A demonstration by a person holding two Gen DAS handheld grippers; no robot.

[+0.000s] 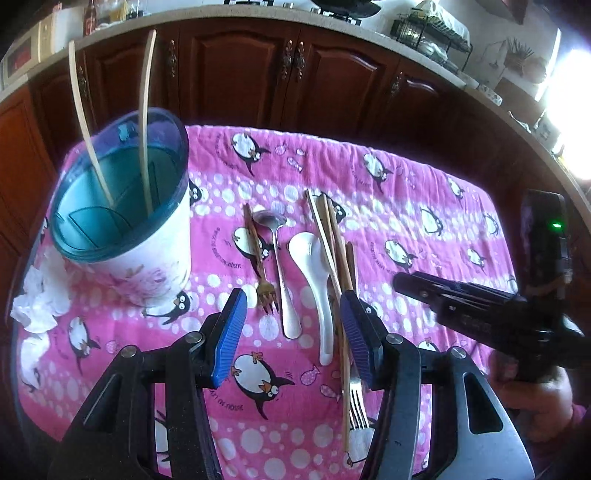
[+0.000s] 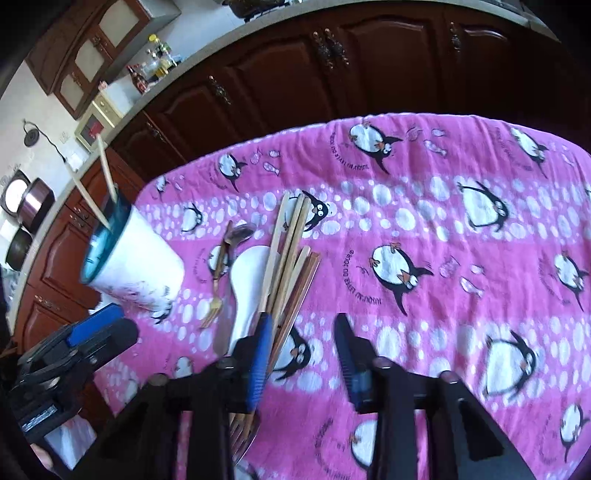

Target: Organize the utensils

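Pink penguin cloth point(image 1: 424, 206) over the bench, dark wood cabinets point(image 1: 236, 70) behind, loose chopsticks point(image 1: 332, 240) beside white holder point(image 1: 147, 258), left gripper point(image 1: 293, 314) and right gripper point(image 2: 303, 332) both wide, empty.

— Where does the light come from?
— A blown-out window point(image 1: 570, 110) glares at the left view's right edge; both views bend strongly at their dark edges.
— Sharpness?
— Left view crisp; right view motion-blurred, especially the cloth point(image 2: 461, 295).

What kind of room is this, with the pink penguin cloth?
Most likely a home kitchen: dark wooden cabinets run under a long countertop, a dish rack sits on it, and bottles stand farther along.
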